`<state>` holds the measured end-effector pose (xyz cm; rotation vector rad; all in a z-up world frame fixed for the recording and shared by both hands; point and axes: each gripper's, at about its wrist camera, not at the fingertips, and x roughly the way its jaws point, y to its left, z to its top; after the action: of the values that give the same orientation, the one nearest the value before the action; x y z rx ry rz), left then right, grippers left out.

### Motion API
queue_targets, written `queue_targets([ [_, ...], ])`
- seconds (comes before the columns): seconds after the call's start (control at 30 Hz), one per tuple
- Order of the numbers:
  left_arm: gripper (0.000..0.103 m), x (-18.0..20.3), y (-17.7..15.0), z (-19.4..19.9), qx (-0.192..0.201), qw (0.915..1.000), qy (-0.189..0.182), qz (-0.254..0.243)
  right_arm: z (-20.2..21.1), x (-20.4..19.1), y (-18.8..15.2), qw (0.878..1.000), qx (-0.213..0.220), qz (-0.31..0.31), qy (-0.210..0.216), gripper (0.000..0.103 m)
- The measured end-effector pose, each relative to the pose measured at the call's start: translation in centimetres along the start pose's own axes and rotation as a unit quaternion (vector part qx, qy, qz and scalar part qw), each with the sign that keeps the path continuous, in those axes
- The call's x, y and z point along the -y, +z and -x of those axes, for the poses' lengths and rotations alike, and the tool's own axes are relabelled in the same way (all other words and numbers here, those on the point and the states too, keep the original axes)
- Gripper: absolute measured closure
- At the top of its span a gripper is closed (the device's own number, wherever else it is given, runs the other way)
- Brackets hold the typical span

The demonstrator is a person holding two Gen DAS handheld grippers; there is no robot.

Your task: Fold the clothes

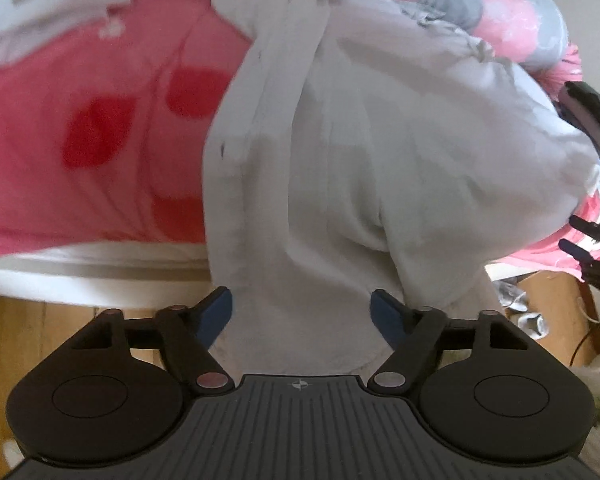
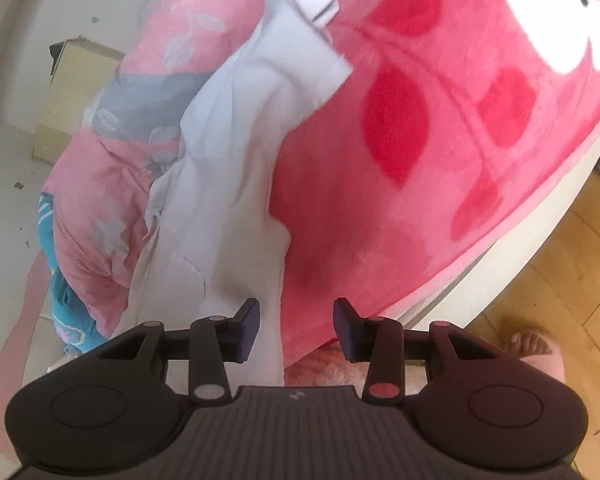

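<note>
Left wrist: white garment (image 1: 340, 152) draped over bed edge on pink blanket (image 1: 100, 128), between left gripper (image 1: 301, 308) jaws, released. Right gripper (image 2: 296, 326) released too; crumpled quilt (image 2: 112, 184) behind.

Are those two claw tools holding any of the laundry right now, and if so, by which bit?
No. The left gripper and right gripper both stand open at the near end of the white garment; neither is pinching the cloth.

One white garment (image 1: 340, 152), one blanket (image 1: 100, 120).

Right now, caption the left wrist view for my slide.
Open left tongs straddle a white garment draped over the pink bedspread.
</note>
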<state>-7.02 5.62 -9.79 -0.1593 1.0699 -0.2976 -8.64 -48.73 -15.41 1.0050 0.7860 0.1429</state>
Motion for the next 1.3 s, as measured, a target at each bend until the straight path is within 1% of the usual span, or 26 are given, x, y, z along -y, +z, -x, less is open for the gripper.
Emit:
queue_targets([
  [0.03,0.055,-0.1,-0.1,-0.2,0.002,1.0000,0.005,0.006,-0.1,-0.1,-0.2,1.000,-0.002,0.000,0.000,0.060],
  [0.07,0.065,-0.1,-0.1,-0.3,0.004,0.9999,0.010,0.013,-0.1,-0.2,-0.3,1.000,-0.002,-0.001,-0.001,0.060],
  [0.1,0.071,-0.2,-0.2,-0.5,0.005,0.9997,0.016,0.019,-0.2,-0.3,-0.5,1.000,-0.002,-0.001,-0.001,0.060],
  [0.13,0.085,-0.2,-0.2,-0.6,0.007,0.9994,0.021,0.025,-0.2,-0.5,-0.6,1.000,-0.002,0.000,-0.001,0.060],
  [0.17,0.094,-0.3,-0.3,-0.4,0.015,0.9991,0.023,0.032,-0.2,-0.6,-0.7,1.000,-0.002,0.001,-0.002,0.060],
  [0.2,0.096,-0.4,-0.5,-0.1,0.026,0.9986,0.025,0.038,-0.1,-0.7,-0.9,1.000,-0.002,0.003,-0.002,0.060],
  [0.23,0.102,-0.6,-0.6,0.4,0.036,0.9981,0.028,0.043,0.0,-0.9,-1.0,1.000,-0.002,0.005,-0.003,0.060],
  [0.27,0.103,-0.8,-0.7,0.9,0.045,0.9974,0.032,0.046,0.1,-0.9,-1.1,1.000,-0.001,0.006,-0.003,0.060],
  [0.37,0.103,-1.5,-0.9,2.9,0.071,0.9952,0.042,0.052,0.7,-1.0,-1.3,1.000,0.003,0.007,-0.002,0.060],
  [0.43,0.103,-2.0,-1.1,3.9,0.073,0.9954,0.036,0.051,1.1,-1.0,-1.5,1.000,0.007,0.007,-0.001,0.060],
  [0.5,0.100,-2.4,-1.5,3.7,0.057,0.9970,0.023,0.046,1.4,-0.8,-1.6,1.000,0.012,0.001,0.002,0.060],
  [0.53,0.096,-2.6,-1.7,3.6,0.049,0.9977,0.017,0.044,1.4,-0.6,-1.6,1.000,0.013,-0.003,0.005,0.060],
  [0.6,0.080,-2.6,-1.8,2.8,0.030,0.9987,0.014,0.040,1.4,-0.2,-1.8,1.000,0.013,-0.012,0.008,0.060],
  [0.67,0.030,-2.8,-1.9,1.9,0.019,0.9982,0.029,0.049,1.4,0.0,-2.0,1.000,0.011,-0.018,0.006,0.060],
  [0.7,0.023,-3.0,-1.9,1.6,0.022,0.9975,0.038,0.055,1.3,0.0,-2.1,1.000,0.010,-0.019,0.007,0.060],
  [0.73,0.021,-3.1,-1.7,1.3,0.024,0.9973,0.038,0.058,1.3,0.0,-2.2,1.000,0.009,-0.019,0.007,0.060],
  [0.83,0.022,-3.8,-1.2,0.5,0.022,0.9970,0.025,0.070,1.3,-0.1,-2.5,1.000,0.006,-0.020,0.007,0.060],
  [0.9,0.028,-4.5,-0.9,0.0,0.016,0.9955,0.010,0.093,1.4,-0.2,-2.9,1.000,0.006,-0.020,0.005,0.060],
  [0.93,0.038,-4.8,-0.8,-0.2,0.013,0.9945,0.003,0.104,1.5,-0.4,-3.1,1.000,0.006,-0.021,0.004,0.060],
  [0.97,0.054,-5.1,-0.8,-0.3,0.015,0.9937,-0.002,0.111,1.6,-0.5,-3.4,1.000,0.007,-0.021,0.003,0.060],
  [1.0,0.061,-5.3,-0.9,-0.4,0.018,0.9930,-0.005,0.116,1.8,-0.6,-3.7,1.000,0.009,-0.023,0.003,0.060],
  [1.07,0.086,-5.5,-1.0,-0.5,0.026,0.9918,-0.011,0.125,2.1,-0.8,-4.3,1.000,0.012,-0.027,0.004,0.060],
  [1.1,0.092,-5.5,-1.0,-0.5,0.030,0.9915,-0.011,0.126,2.3,-0.9,-4.7,1.000,0.014,-0.028,0.004,0.060],
  [1.17,0.099,-5.2,-0.9,-0.5,0.044,0.9909,-0.006,0.127,2.6,-1.0,-5.3,0.999,0.018,-0.030,0.004,0.060],
  [1.3,0.103,-4.7,-0.7,0.9,0.082,0.9865,-0.003,0.142,2.9,-0.7,-6.0,0.999,0.020,-0.037,0.007,0.060],
])
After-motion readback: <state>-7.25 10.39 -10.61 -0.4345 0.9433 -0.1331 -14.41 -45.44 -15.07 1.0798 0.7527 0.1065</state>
